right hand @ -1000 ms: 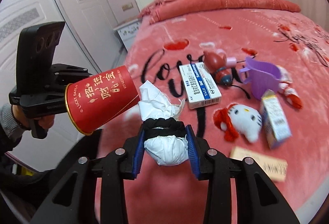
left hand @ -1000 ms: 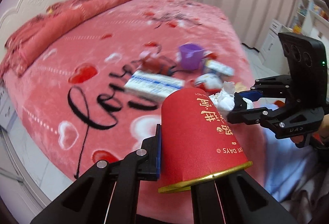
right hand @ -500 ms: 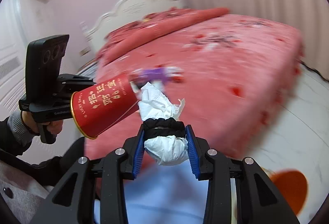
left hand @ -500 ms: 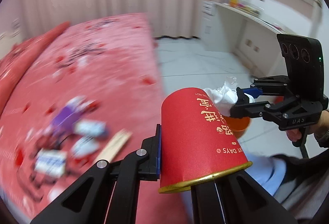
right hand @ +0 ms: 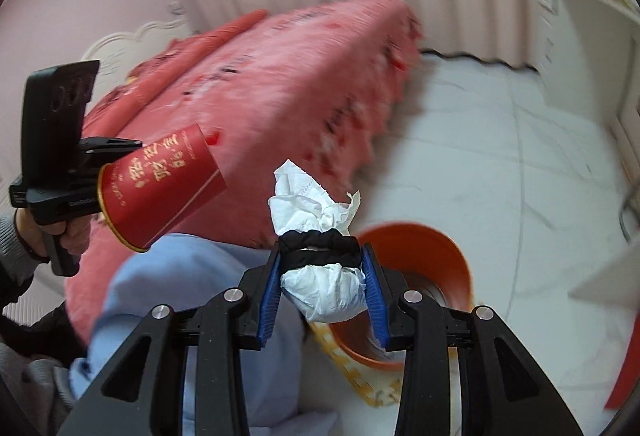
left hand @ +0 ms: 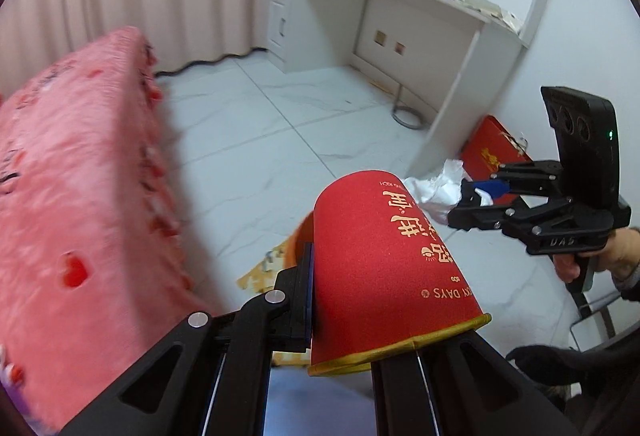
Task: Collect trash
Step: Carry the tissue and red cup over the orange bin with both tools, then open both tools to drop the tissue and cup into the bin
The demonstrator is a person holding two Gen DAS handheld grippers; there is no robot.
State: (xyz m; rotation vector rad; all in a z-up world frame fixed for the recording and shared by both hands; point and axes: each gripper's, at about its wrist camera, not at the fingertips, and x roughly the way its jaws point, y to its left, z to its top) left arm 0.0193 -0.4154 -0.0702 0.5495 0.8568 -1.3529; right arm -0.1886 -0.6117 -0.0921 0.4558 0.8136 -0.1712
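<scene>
An orange bin (right hand: 436, 248) and a yellow patterned mat (right hand: 368, 380) sit on the white marble-tiled floor (left hand: 256, 124) beside a bed draped in a pink blanket (right hand: 280, 84).

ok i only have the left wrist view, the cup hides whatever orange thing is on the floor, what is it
Observer: An orange bin, open top, standing on the floor in the right wrist view.
Operator: what's the right gripper carrying
Observer: The right gripper is shut on a crumpled tissue wad with a black hair tie around it.
Operator: is it over the bin
Observer: It appears just in front of the bin's near rim; true height is unclear.
</scene>
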